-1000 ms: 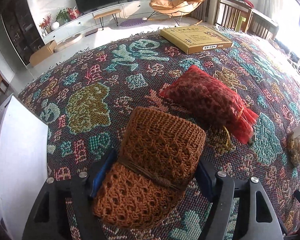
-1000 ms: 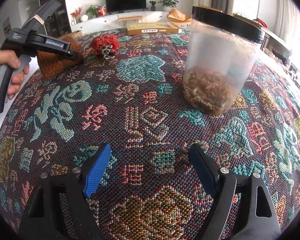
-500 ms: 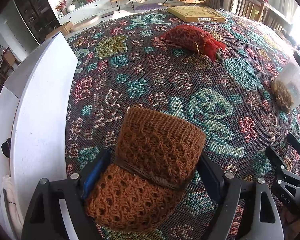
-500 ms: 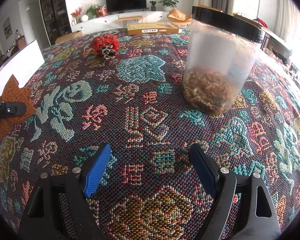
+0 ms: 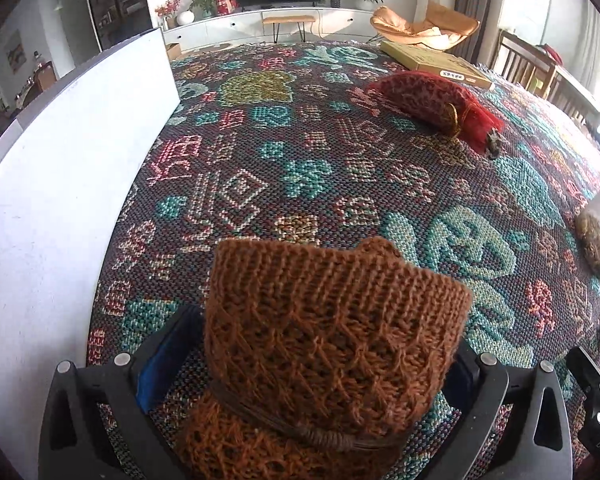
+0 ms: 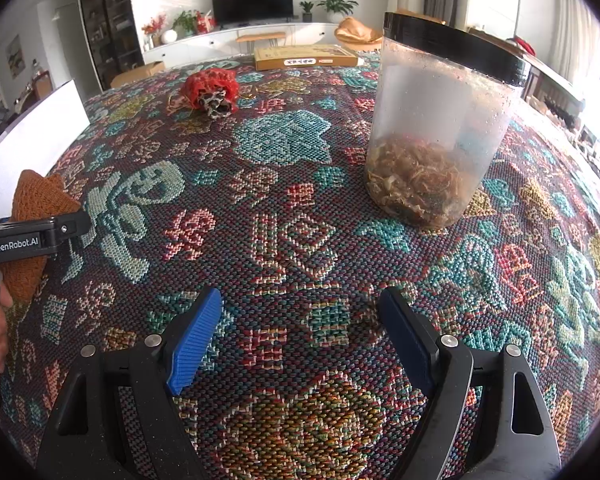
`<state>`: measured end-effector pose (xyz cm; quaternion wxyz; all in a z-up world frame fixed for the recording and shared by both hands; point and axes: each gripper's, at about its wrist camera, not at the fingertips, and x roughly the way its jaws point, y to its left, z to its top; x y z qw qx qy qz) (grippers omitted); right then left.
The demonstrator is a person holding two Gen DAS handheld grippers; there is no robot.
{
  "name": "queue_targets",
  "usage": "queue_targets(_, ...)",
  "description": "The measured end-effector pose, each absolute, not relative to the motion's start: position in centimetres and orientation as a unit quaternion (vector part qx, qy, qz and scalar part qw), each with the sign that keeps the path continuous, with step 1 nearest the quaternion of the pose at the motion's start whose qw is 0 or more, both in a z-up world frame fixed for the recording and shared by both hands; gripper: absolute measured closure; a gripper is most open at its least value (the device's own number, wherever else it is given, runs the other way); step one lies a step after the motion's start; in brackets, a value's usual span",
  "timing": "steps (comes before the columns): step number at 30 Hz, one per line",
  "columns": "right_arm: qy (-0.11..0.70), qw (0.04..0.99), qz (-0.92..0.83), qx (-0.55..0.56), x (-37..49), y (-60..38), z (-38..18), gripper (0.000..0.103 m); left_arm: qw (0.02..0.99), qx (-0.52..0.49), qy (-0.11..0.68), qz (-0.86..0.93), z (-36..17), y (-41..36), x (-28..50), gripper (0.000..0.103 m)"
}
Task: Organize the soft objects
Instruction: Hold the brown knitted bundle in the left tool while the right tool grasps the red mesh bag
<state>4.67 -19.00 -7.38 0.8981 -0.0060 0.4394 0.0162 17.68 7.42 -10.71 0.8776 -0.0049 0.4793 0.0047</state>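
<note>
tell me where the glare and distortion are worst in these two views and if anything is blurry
Left wrist view: strong fisheye bends the white board into a curve, daylight washes out the right edge, and the orange knit pouch close to the lens looks soft. Right wrist view: window glare blows out the right side behind the plastic jar, the patterned cloth bulges like a dome, and detail stays fairly sharp.

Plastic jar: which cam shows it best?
Right wrist view: the plastic jar stands whole, black lid on, brownish dried stuff at the bottom. Left wrist view catches only a sliver at its right edge.
</note>
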Motion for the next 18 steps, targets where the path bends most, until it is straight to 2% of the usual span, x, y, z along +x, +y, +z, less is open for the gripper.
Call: queue_targets(18,0.439,0.898,0.017,-0.006,4.67,-18.98,-7.4,0.019,0.89,-0.006,0.456,0.015,-10.83,8.03,17.74,0.0)
